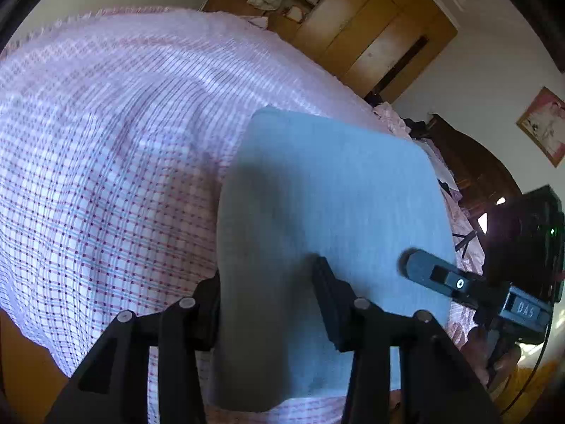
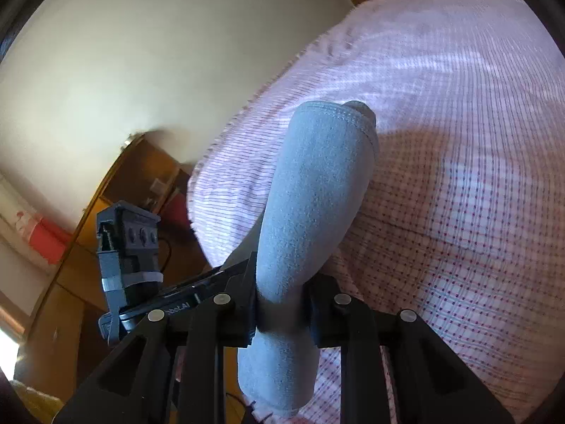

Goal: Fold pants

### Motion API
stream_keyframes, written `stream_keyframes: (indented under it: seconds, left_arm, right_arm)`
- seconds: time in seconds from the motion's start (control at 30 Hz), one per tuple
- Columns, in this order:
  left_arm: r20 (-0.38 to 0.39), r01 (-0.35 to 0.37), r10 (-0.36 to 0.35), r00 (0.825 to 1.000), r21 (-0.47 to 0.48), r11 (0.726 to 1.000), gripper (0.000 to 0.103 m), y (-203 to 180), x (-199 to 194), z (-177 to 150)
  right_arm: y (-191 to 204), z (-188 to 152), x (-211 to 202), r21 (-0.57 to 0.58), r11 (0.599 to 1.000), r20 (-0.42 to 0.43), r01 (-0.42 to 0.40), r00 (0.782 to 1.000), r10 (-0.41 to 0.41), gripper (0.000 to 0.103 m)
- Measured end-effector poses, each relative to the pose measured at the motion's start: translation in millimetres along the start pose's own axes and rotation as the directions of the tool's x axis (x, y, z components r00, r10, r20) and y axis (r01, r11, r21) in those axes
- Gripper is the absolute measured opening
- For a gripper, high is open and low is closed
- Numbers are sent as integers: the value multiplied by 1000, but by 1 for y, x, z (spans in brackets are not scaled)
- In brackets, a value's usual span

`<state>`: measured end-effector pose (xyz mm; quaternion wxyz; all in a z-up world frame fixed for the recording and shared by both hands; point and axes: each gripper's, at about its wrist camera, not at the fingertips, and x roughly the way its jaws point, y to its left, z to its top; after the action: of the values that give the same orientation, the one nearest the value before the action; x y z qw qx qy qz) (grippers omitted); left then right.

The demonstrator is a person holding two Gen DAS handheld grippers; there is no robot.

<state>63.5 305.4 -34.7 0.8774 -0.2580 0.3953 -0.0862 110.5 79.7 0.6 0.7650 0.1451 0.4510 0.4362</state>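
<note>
Looking along my left hand-held gripper (image 1: 270,304), I see its two black fingers (image 1: 333,304) set on either side of the near edge of the pants (image 1: 328,194), a light blue fleecy garment folded to a broad panel. The cloth fills the gap between the fingers and both pads seem to touch it, so I read this one as clamped on the pants. The panel stretches away from the left hand-held gripper over the bed (image 1: 106,141), which wears a white cover checked in pink and blue.

At the right edge of that view my right hand-held gripper (image 1: 420,268) comes in from the side, its tip meeting the pants' far edge. From its own camera, the right hand-held gripper (image 2: 280,304) is pinched tight on a narrow bunched fold of the pants (image 2: 317,190); the cloth bulges out above the fingers (image 2: 323,307) and hangs down below them. The fold stands lifted off the bed (image 2: 459,141), casting a shadow on the checked cover beside it.

Behind the bed I can see a pale wall (image 2: 159,53) and a wooden wardrobe (image 1: 370,35). A framed picture (image 1: 545,125) hangs on the wall at right.
</note>
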Motion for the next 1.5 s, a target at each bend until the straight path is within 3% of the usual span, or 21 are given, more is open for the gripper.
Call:
stream_keyframes:
  seconds: [0.37,0.93,1.07,1.3,1.5]
  left_arm:
    - [-2,79,-80,997,118,990,45,-73,-2,2]
    - [-59,153,-142,988,297,943,45,-215,83,27]
    - [-93,154,-130,987,331,931,45,-244,121,29]
    - [-194,133,-61,979,384,914,45,-276,197,19]
    - [-215,99,-6,977,422,901,46,-280,213,3]
  right_arm:
    - [-9,9,-74,-61,998,44,-26,999,29,15]
    - [-87,35,-193,-35,995,188,94,978,-86,15]
    - [-119,37,-212,-7,990,200,141,970,-137,15]
    - [-185,30,-226,95,959,142,269,949,-280,15]
    - [-229,18,-226,186,919,69,347,929,-364,18]
